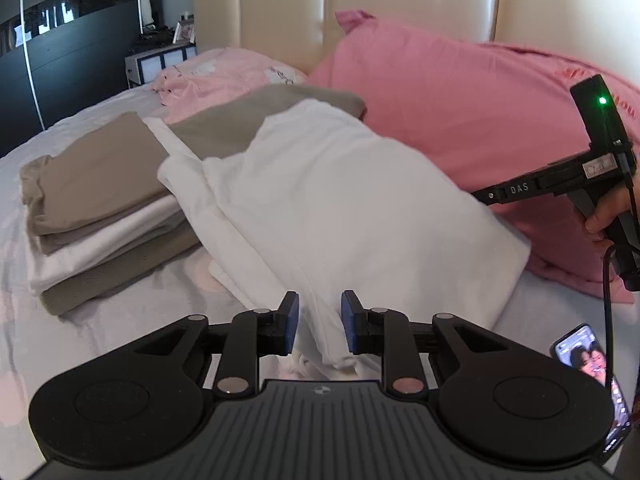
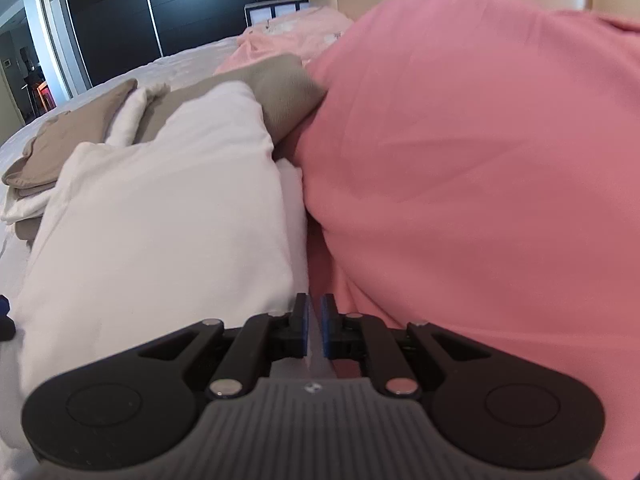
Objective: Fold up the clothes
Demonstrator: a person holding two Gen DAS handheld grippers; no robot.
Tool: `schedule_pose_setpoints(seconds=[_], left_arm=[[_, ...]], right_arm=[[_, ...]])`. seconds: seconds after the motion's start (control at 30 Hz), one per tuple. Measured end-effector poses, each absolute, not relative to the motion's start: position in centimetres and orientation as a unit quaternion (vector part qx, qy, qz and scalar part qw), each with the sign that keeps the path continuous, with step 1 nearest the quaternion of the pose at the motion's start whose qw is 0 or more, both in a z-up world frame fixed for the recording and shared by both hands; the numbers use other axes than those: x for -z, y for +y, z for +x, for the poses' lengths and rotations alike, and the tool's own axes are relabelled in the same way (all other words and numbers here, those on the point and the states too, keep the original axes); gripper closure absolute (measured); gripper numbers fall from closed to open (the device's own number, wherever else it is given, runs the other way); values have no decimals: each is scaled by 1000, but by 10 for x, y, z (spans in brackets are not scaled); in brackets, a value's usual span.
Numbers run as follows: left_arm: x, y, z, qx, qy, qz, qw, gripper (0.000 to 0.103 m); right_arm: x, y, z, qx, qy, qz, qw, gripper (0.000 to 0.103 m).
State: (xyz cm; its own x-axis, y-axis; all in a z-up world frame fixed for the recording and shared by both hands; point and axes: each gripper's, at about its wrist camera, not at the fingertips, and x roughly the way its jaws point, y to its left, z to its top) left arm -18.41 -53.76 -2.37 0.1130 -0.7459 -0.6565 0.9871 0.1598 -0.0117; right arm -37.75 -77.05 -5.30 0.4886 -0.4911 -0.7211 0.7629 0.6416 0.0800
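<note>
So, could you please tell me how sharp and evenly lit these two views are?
Left wrist view: white garment slightly overexposed, folded stack soft, edges bent by fisheye. Right wrist view: pink pillow and white garment blurred, wardrobe dark.

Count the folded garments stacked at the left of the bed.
4 visible: tan top, white, and tan bottom, plus a thin tan layer between; more may be hidden.

Bulky pink fabric pillow (image 2: 460,160) blocks the right side, pressed against the folded white cotton garment (image 2: 160,208). Stack of folded beige and white clothes (image 1: 96,216) obstructs the left. Bare pale bedsheet (image 1: 132,312) offers passage.
</note>
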Motion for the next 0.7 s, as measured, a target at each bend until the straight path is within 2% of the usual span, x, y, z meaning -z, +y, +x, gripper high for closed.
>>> schedule_pose_setpoints(seconds=[0.13,0.27,0.33,0.5,0.6,0.7], left_arm=[[9,-524,-188,610,266,209,717,81],[-8,-508,-192,609,261,186,725,77],[-17,-500,-194,609,257,174,730,75],[-32,-479,-195,598,261,151,743,70],[-37,-467,-196,587,264,133,754,60],[-38,-458,-198,575,271,123,762,58]], right_arm=[[24,-751,-383,375,321,199,847,81],[-4,-719,-378,356,315,196,858,75],[-18,-701,-376,344,311,194,864,65],[-39,-659,-376,327,305,198,872,64],[-42,-639,-378,331,306,195,871,63],[-40,-623,-384,339,297,216,866,60]])
